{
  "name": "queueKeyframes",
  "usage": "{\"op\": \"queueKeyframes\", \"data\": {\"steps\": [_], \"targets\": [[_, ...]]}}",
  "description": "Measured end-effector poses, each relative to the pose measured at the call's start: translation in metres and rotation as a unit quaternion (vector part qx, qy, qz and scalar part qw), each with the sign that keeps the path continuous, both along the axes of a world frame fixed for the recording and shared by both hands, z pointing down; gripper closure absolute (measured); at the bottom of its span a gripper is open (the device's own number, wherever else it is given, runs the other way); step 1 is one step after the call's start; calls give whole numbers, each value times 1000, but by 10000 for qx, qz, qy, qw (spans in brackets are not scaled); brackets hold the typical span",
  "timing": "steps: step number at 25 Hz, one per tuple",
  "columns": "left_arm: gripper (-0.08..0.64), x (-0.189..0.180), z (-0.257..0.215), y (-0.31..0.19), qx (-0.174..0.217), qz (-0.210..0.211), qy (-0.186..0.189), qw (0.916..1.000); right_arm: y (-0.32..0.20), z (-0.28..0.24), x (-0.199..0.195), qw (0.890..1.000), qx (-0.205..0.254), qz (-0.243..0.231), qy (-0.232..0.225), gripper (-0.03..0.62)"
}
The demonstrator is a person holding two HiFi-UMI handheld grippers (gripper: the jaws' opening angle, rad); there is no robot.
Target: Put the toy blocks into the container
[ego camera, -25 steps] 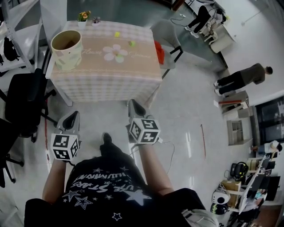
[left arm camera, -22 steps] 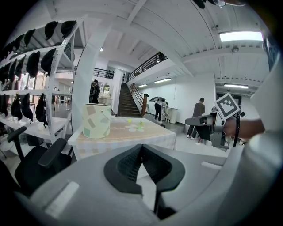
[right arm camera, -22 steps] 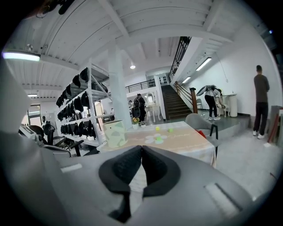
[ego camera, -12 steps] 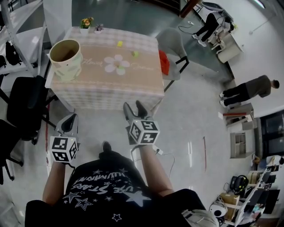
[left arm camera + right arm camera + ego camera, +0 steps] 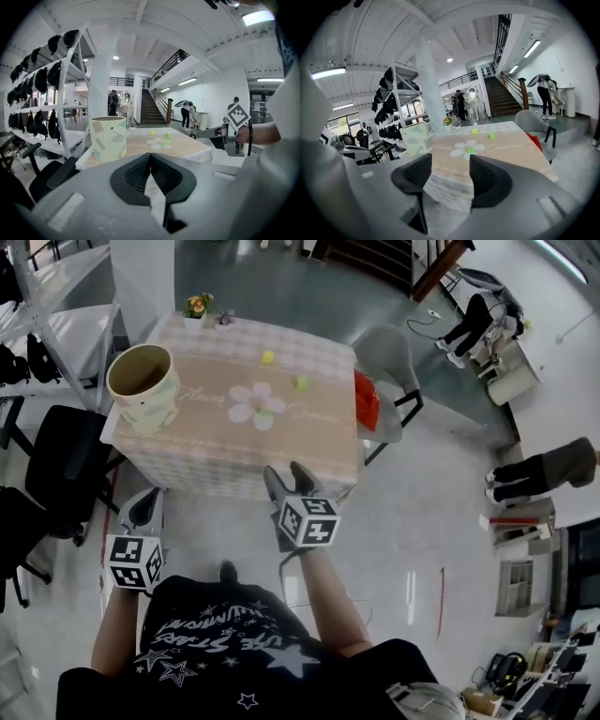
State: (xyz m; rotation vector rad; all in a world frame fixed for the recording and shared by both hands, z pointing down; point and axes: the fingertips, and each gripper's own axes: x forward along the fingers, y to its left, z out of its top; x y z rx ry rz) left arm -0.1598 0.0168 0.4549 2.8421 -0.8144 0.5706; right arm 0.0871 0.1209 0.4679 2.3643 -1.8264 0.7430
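Both tongs have drawn nearer the tabletop (image 5: 309, 432) than a second ago. The right tongs (image 5: 287, 472) have just been spreading wide with nothing between the jaws, probably readying for a first pick. At the near left, the left tongs (image 5: 145, 505) are pressed tip to tip and hold nothing. Beyond, a yellow block (image 5: 268, 357) and a green block (image 5: 300, 382) lie loose toward the far side. The container (image 5: 142, 385) stands at the left end, awaiting them.

You cannot resolve the shapes of the small yellow toy block (image 5: 268, 357) and the small green toy block (image 5: 300, 382).
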Motion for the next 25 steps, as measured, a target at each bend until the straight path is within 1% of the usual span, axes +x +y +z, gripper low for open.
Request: {"op": "queueKeyframes", "data": {"steps": [6, 9, 13, 18, 25], "targets": [[550, 17, -6, -18, 111, -80, -57, 9999, -19, 12, 7, 9998, -82, -184, -79, 337], [551, 28, -8, -27, 161, 15, -63, 9998, -27, 19, 14, 9997, -165, -135, -131, 337], [551, 44, 3, -43, 64, 163, -76, 9998, -40, 29, 19, 9996, -282, -39, -79, 337], [550, 79, 14, -70, -66, 483, -71, 9988, -62, 41, 42, 9983, -455, 327, -159, 337], [550, 127, 25, -119, -196, 1038, -125, 9943, -117, 60, 68, 9939, -790, 754, -167, 337]]}}
